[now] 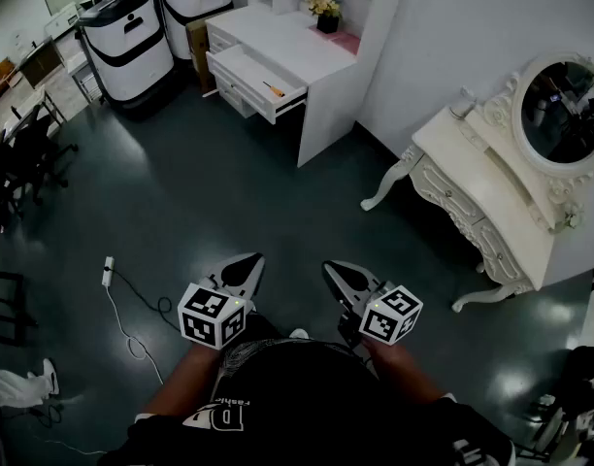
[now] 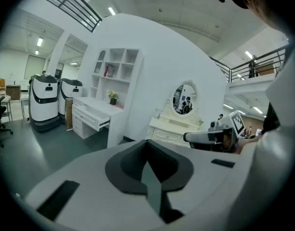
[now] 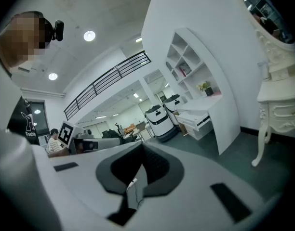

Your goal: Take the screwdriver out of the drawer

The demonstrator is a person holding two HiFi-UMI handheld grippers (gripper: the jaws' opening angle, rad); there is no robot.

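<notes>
Room: dark green floor (image 1: 229,192), white walls. Landmark: white desk (image 1: 312,51) at the far side.

Drawer (image 1: 237,66): pulled out of the desk's front, toward the person; open at the top.

Screwdriver (image 1: 274,89): lies flat inside the drawer, near the corner closest to the desk's side panel. Its long axis runs on a slant across the drawer floor, one end toward the drawer's front edge. It is too small to tell handle from tip with certainty. Not yet touched.

Left gripper (image 1: 243,268): well short of the desk, held low before the person's body, pointing toward the desk. Jaws pressed together, nothing between them.

Right gripper (image 1: 344,276): just beside the left one, equally far from the desk. Jaws likewise pressed together and empty.

Relation for the coming move: the screwdriver lies straight ahead and well apart from both grippers, slightly to the left gripper's side. By judgement the left is marginally nearer; either must cross the floor and part its jaws first.
</notes>
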